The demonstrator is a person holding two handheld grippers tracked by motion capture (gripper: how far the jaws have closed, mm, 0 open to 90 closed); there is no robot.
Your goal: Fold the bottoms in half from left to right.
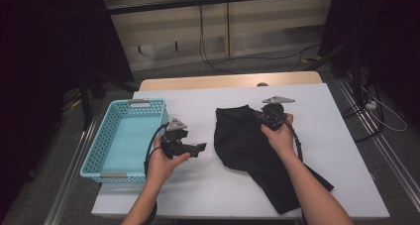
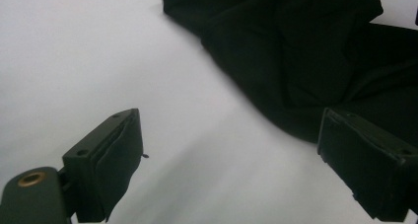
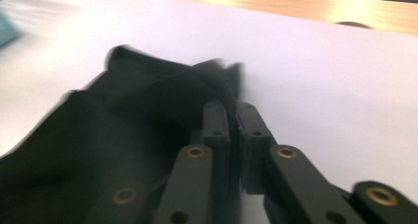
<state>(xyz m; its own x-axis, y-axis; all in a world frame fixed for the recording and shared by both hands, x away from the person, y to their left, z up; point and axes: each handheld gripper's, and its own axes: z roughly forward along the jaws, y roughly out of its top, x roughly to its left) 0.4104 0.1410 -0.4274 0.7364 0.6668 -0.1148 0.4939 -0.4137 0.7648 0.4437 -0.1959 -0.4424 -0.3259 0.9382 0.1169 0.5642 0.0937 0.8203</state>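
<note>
While a turquoise basket [image 1: 121, 136] sits at the desk's [image 1: 208, 185] left edge, the left gripper [image 1: 190, 148] hovers just beside it with its jaws spread wide over bare white surface, nothing between them. Right of centre lies a crumpled black garment [image 1: 247, 145], trailing toward the near right corner. At its far edge, the right gripper [image 1: 265, 117] has its jaws pinched together on a fold of the cloth.

Black garment [image 1: 247, 140] is being seen as soft matt cloth, creased; basket [image 1: 124, 136] as glossy turquoise perforated plastic; table [image 1: 208, 185] is being covered in smooth matt white, bare wood edge showing at the far side; right gripper [image 3: 231, 118] jaws are being shown in matt black plastic with brass-coloured rivets
</note>
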